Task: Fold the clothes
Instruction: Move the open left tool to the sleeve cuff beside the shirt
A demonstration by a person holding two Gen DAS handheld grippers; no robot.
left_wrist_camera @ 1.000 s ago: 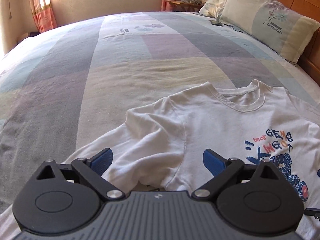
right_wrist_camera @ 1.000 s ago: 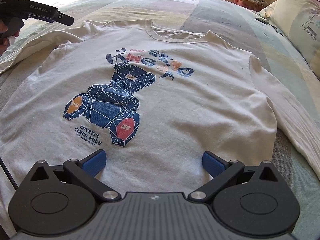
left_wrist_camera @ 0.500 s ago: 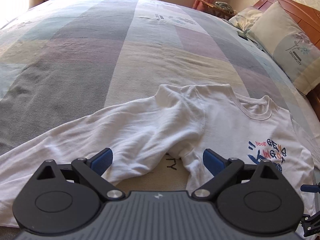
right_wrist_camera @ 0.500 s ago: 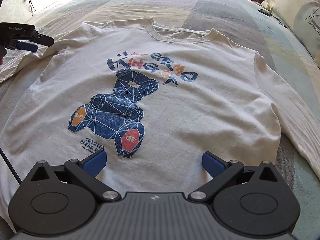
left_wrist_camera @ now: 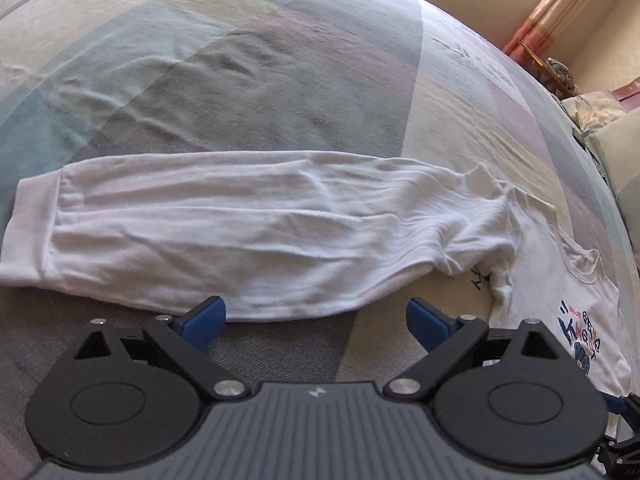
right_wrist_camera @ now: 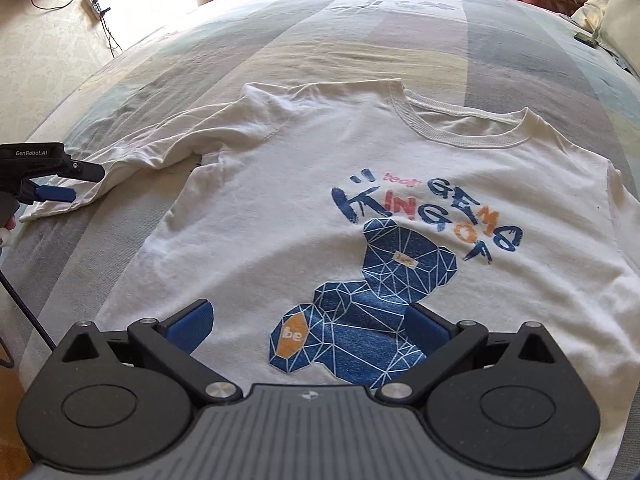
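one "genrobot.ai" label (right_wrist_camera: 31,153), left claw (right_wrist_camera: 56,193)

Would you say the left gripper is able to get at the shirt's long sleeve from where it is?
Probably yes: the left gripper is open right at the edge of the sleeve, which lies flat with nothing between them.

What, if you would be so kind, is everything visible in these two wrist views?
Shirt: one, white, long-sleeved, blue bear print, lying flat face up on the bed.
Sleeve: one, white, stretched out sideways in front of the left claw.
Bedspread: one, pastel patchwork, covering the bed.
Pillows: at least one, cream, far right at the head of the bed.
Curtains: orange-pink stripes, by the far wall.
Power strip: one, white, on the wall with cables.
Left claw: one, black with blue pads, open, at the sleeve's near edge.
Right claw: one, black with blue pads, open, over the bear print.
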